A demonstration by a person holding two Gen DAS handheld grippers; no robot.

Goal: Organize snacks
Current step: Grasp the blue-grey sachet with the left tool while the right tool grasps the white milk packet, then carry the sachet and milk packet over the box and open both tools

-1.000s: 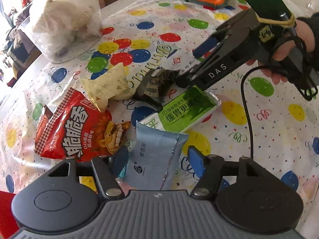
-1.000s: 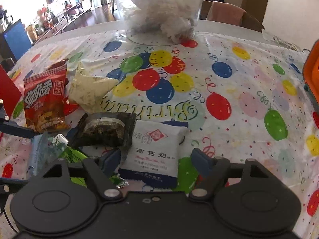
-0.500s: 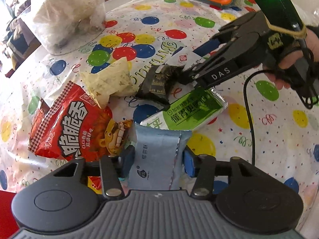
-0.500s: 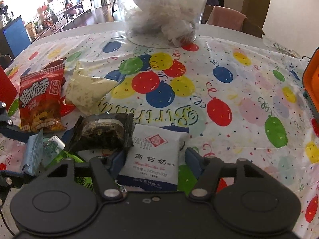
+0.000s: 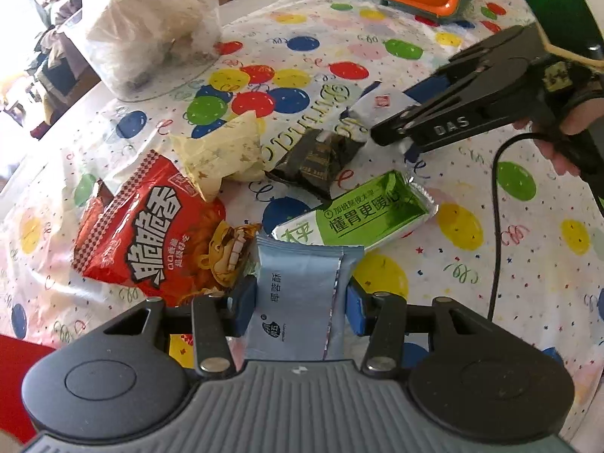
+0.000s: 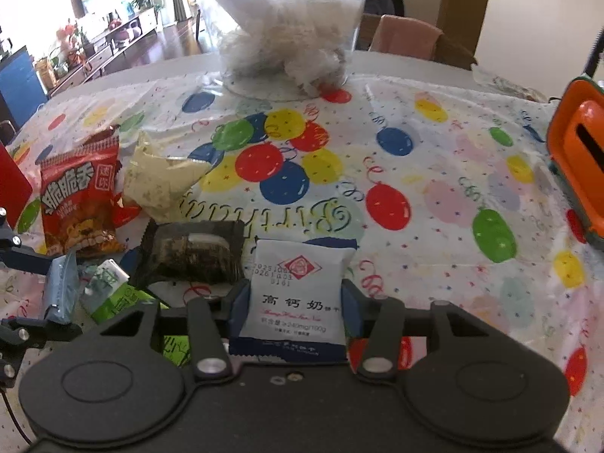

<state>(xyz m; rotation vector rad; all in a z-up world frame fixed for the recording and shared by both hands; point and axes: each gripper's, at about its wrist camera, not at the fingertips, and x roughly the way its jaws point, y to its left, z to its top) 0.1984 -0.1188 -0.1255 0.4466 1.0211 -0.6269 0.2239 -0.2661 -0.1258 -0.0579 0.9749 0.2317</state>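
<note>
A balloon-print birthday tablecloth [image 6: 434, 173] covers the table, bright living room behind — both grippers on snack packets.

The left gripper [image 5: 298, 304] is clamped on the grey-blue packet [image 5: 302, 294], whose long axis runs straight ahead between the pads. The right gripper [image 6: 296, 307] is closing, its pads at the sides of the white milk packet [image 6: 298, 287], also lying lengthwise along the fingers. Just beyond lie the black packet [image 6: 192, 253], the green packet [image 5: 362, 213], the red crisp bag [image 5: 151, 226] and a cream packet [image 5: 222, 154] — the clear bag [image 6: 290, 34] stands well apart at the far edge.
</note>
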